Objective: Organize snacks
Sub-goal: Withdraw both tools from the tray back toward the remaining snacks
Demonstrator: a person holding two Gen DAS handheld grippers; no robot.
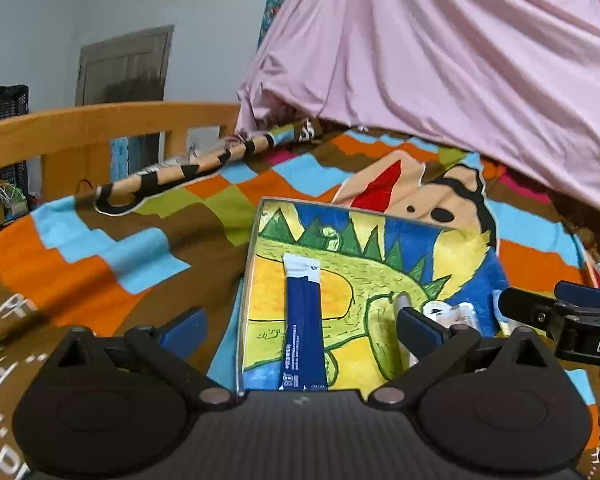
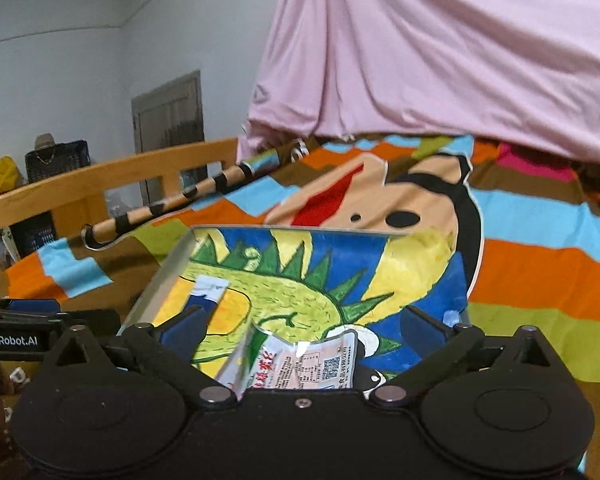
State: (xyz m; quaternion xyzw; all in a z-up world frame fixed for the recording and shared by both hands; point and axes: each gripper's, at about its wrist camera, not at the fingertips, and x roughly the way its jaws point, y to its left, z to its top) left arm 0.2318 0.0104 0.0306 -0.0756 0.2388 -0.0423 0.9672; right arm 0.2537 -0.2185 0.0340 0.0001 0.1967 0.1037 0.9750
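Left wrist view: the left gripper (image 1: 300, 330) has its two blue-padded fingers (image 1: 184, 330) spread wide, with nothing between the pads. Below it lies a shallow tray (image 1: 256, 240) painted with a green dinosaur, resting on a bed covered by a patchwork blanket (image 1: 100, 264) of orange, blue, brown and green. One dark blue stick packet (image 1: 304, 332) with a white top lies lengthwise in the tray, near its left wall. One white snack packet (image 1: 454, 314) lies toward the tray's right side, partly hidden behind the right finger. The right gripper (image 1: 556, 312) enters from the right edge, over the tray's right wall. A striped roll (image 1: 188, 168) lies along the blanket's far left edge, beside the wooden bed rail (image 1: 80, 128). A pink sheet (image 1: 460, 60) hangs over the far right of the bed.

Right wrist view: the right gripper (image 2: 300, 330) is also spread wide and holds nothing. One white packet with red print (image 2: 300, 364) lies in the tray (image 2: 160, 280) just under it, at the near edge. The blue stick packet (image 2: 206, 294) is partly covered by the left finger (image 2: 184, 330). The left gripper (image 2: 40, 316) shows at the left edge, beside the tray's left wall. The same roll (image 2: 172, 204), rail (image 2: 80, 188) and pink sheet (image 2: 440, 48) stand beyond; one dark crate (image 2: 56, 160) sits behind the rail.
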